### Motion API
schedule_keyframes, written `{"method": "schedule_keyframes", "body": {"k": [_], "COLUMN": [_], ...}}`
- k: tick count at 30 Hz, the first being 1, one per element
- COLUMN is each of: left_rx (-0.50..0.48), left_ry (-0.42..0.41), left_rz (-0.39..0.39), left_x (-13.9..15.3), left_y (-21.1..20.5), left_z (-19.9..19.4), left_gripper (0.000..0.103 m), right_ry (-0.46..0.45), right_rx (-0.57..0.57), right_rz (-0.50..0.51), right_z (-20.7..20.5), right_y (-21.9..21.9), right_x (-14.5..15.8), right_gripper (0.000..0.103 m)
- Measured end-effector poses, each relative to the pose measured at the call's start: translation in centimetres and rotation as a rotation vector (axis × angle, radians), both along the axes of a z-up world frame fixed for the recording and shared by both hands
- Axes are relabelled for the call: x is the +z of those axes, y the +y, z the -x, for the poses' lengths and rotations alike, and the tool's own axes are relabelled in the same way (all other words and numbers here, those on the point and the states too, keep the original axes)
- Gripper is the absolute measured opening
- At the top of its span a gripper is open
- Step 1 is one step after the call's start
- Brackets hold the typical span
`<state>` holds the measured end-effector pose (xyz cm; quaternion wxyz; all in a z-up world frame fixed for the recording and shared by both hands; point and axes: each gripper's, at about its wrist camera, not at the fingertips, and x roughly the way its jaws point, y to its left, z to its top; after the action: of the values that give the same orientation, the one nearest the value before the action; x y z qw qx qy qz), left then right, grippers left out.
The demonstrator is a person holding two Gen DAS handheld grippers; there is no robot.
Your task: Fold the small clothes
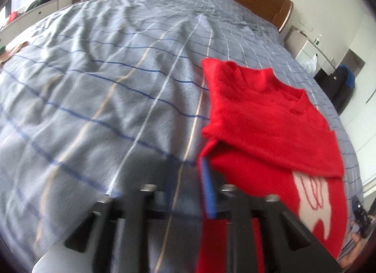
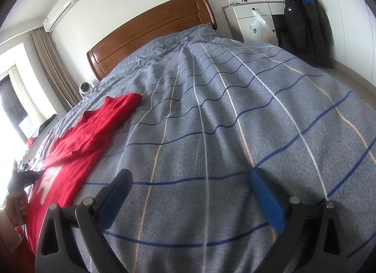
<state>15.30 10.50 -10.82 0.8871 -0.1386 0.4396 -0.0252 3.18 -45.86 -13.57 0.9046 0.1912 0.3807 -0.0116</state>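
Closest to my left lens, the left claw (image 1: 188, 193) looked clenched, its blue pad (image 1: 208, 188) pressed against the near edge of the red sweater (image 1: 265, 118), apparently pinching that hem, though blur kept me from being certain. That sweater lay on the bed (image 1: 105, 90), partly folded, its upper half doubled over the lower part with the white print (image 1: 315, 200). My right claw (image 2: 191, 193) hung released above bare striped bedding (image 2: 211, 120), fingers (image 2: 268, 200) spread wide, holding nothing, with the sweater well off to its left. Beyond stood the wooden headboard (image 2: 152, 31).
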Motion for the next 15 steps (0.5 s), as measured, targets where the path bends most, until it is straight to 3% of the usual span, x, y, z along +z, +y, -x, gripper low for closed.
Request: {"method": "schedule_keyframes", "body": {"k": [1, 4, 9, 11, 14, 15], "left_rx": [-0.002, -0.017, 0.013, 0.045, 0.067, 0.064], "left_ry": [-0.007, -0.031, -0.035, -0.050, -0.065, -0.079], "left_rz": [-0.001, -0.021, -0.069, -0.115, -0.248, -0.249], "left_x": [0.6, 2.1, 2.0, 0.9, -1.9, -2.6], "left_y": [0.4, 1.4, 3.9, 4.7, 5.4, 5.7], "left_z": [0.7, 2.5, 3.2, 3.1, 3.3, 3.6], "left_gripper": [0.062, 0.076, 0.084, 0.086, 0.088, 0.088], "right_ry": [0.000, -0.001, 0.000, 0.000, 0.002, 0.004], "right_rx": [0.000, 0.000, 0.000, 0.000, -0.001, 0.000], "right_rz": [0.000, 0.000, 0.000, 0.000, 0.001, 0.002], "right_z": [0.0, 0.0, 0.0, 0.0, 0.1, 0.1], "right_y": [0.0, 0.0, 0.0, 0.0, 0.0, 0.0], "right_x": [0.0, 0.0, 0.0, 0.0, 0.0, 0.0], "right_gripper": [0.099, 0.099, 0.099, 0.099, 0.099, 0.099]}}
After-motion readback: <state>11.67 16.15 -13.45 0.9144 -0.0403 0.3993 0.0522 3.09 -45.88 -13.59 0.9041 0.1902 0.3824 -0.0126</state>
